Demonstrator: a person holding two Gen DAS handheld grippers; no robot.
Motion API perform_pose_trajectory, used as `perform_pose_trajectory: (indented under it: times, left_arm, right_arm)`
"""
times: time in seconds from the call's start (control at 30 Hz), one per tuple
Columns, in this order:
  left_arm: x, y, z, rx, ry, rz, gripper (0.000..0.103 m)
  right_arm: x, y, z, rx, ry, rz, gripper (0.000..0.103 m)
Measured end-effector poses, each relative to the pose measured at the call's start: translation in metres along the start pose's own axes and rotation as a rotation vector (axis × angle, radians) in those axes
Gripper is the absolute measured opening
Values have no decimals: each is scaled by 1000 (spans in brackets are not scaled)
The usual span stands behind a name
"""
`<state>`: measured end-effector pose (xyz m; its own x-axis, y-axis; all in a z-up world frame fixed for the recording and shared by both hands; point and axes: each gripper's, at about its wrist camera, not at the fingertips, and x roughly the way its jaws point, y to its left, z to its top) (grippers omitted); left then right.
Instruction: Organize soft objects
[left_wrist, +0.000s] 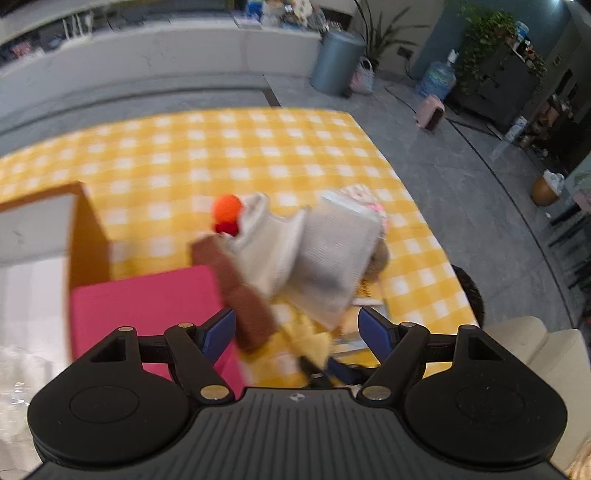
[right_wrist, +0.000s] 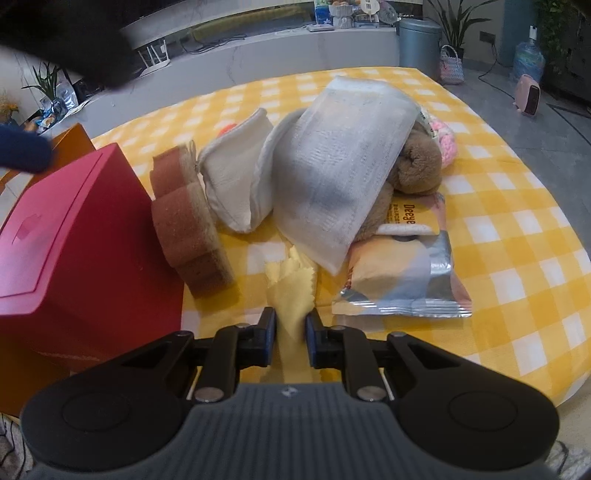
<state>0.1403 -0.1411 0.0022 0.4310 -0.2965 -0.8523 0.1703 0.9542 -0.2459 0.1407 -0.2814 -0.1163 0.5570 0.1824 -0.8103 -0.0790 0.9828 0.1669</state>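
Note:
A pile of soft things lies on the yellow checked tablecloth (right_wrist: 517, 229): a brown sponge (right_wrist: 188, 221), a small white cloth pouch (right_wrist: 232, 173), a large white mesh cloth (right_wrist: 340, 162) draped over a brown plush toy (right_wrist: 417, 166), and a pink knitted item (right_wrist: 445, 138). My right gripper (right_wrist: 291, 332) is shut on a pale yellow cloth (right_wrist: 293, 291) at the near edge of the pile. My left gripper (left_wrist: 297, 328) is open and empty, above the sponge (left_wrist: 240, 291) and mesh cloth (left_wrist: 332, 258). An orange ball (left_wrist: 227, 207) sits behind the pile.
A red lidded box (right_wrist: 74, 236) stands left of the sponge, also in the left wrist view (left_wrist: 147, 314). An orange box (left_wrist: 86, 236) with a white inside is behind it. A foil snack packet (right_wrist: 402, 277) lies under the plush toy. The table's edge runs along the right.

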Motion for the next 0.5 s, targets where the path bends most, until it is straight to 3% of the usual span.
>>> perform_pose_trajectory:
  times: [0.1, 0.3, 0.33, 0.5]
  left_arm:
    - [23, -1, 5, -62, 64, -7, 89]
    - [63, 1, 8, -237, 167, 65, 87]
    - [64, -1, 9, -245, 147, 83, 87]
    - [75, -14, 15, -256, 109, 282, 86]
  right_arm:
    - [-2, 2, 0, -14, -7, 19, 16]
    - [-3, -4, 1, 10, -14, 33, 16]
    - [-3, -4, 0, 13, -13, 34, 16]
    - [-3, -13, 1, 58, -9, 48, 16]
